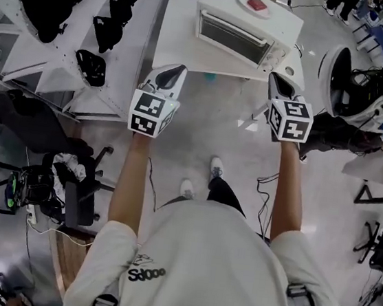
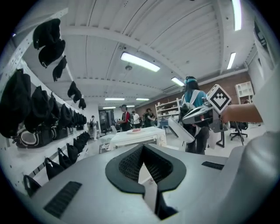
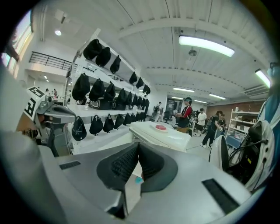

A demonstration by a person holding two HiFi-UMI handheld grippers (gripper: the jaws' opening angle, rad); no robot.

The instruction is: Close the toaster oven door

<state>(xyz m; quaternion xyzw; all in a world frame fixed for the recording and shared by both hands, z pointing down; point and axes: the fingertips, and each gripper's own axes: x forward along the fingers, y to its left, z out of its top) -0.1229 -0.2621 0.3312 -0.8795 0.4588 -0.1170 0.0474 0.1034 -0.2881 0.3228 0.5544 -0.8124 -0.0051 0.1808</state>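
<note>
both grippers short of the oven, jaws shut on nothing

the toaster oven (image 1: 243, 29) sits on the white table (image 1: 180, 43) ahead, a red thing on a plate (image 1: 257, 4) on its top. its door looks upright against the front, though i cannot tell whether it is fully home. the left gripper (image 1: 176, 69) and right gripper (image 1: 275, 78) hang in the air before the table edge, each with its tips together and empty. a push with a narrow closed tip could skid off the glass or shove the oven back, rattling the plate.
</note>
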